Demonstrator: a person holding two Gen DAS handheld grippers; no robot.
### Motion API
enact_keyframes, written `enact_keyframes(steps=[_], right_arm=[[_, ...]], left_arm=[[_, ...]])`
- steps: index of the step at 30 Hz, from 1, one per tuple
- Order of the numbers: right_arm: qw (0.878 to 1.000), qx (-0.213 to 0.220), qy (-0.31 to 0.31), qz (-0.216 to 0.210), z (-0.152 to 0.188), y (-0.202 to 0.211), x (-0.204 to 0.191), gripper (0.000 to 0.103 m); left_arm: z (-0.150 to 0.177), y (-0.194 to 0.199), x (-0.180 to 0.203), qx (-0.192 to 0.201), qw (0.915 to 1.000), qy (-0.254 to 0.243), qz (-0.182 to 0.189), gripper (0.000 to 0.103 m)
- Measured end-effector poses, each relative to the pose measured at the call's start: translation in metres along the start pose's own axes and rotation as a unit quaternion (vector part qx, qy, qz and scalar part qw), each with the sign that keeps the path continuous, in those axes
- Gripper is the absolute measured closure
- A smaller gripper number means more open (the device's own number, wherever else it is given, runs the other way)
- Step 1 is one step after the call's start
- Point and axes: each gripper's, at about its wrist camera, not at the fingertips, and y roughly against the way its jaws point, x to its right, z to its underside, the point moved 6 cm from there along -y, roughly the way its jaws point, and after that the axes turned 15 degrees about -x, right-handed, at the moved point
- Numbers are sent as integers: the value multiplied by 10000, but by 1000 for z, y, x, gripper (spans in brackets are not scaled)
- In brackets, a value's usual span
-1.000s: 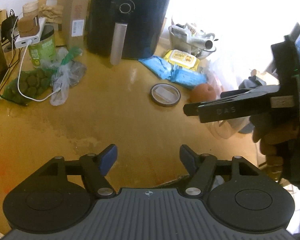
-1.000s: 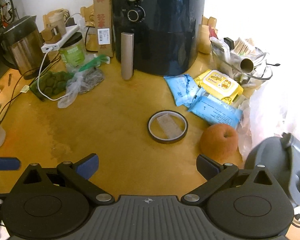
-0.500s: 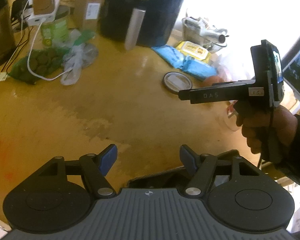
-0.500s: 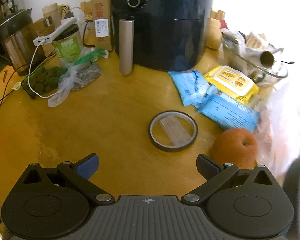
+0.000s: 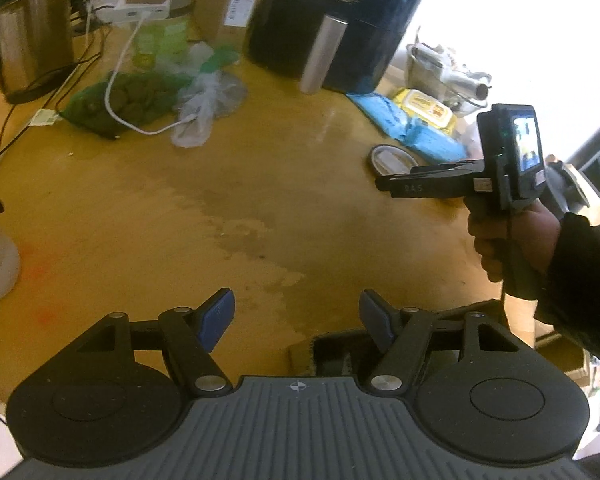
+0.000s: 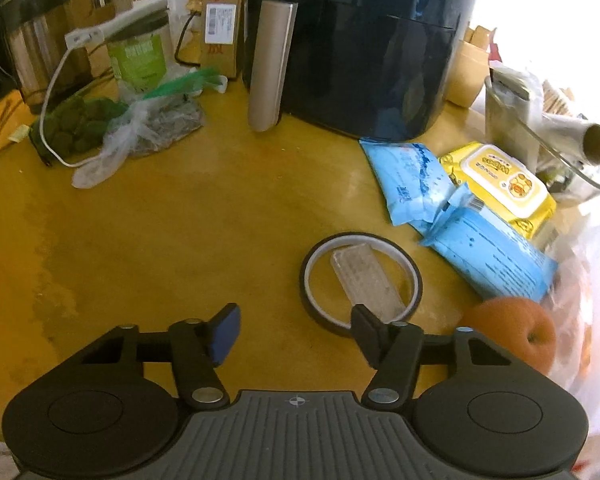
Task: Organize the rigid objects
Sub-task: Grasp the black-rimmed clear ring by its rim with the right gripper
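A dark roll of tape [image 6: 360, 276] lies flat on the yellow wooden table [image 6: 180, 240], with a clear plastic piece [image 6: 366, 280] inside its ring. My right gripper [image 6: 296, 332] is open and empty, just in front of the roll and slightly left of it. An orange fruit [image 6: 512, 332] sits to the right of the roll. My left gripper [image 5: 296, 316] is open and empty over the table's near edge. In the left wrist view the right gripper [image 5: 384, 184] shows side-on, held by a hand, close to the tape roll [image 5: 392, 158].
A black air fryer [image 6: 364, 40] stands at the back, a metal cylinder [image 6: 270, 64] leaning on it. Blue wipe packs [image 6: 488, 256] and a yellow pack [image 6: 500, 176] lie right. A green can [image 6: 138, 56], plastic bags [image 6: 140, 136], a kettle [image 5: 24, 36] and cables stand left.
My right gripper has moved forward and down toward the tape roll, and its fingers have narrowed a little. My left gripper has pulled back and swung left, showing more of the kettle.
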Motion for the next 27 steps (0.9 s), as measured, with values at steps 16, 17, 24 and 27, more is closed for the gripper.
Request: enact_keyframes(steps=[16, 17, 24, 27], right_arm=[[9989, -352, -146, -282, -13, -30, -3, 94], [9987, -375, -157, -322, -12, -29, -5, 94], [9956, -527, -66, -771, 4, -17, -34, 94], [9937, -580, 31, -959, 10, -11, -49, 94]], left_arm=[[11, 4, -23, -86, 9993, 355, -83, 35], [10, 4, -21, -75, 9994, 322, -79, 35], [3, -1, -9, -61, 9999, 158, -1, 35], [2, -3, -3, -75, 9999, 85, 27, 35]])
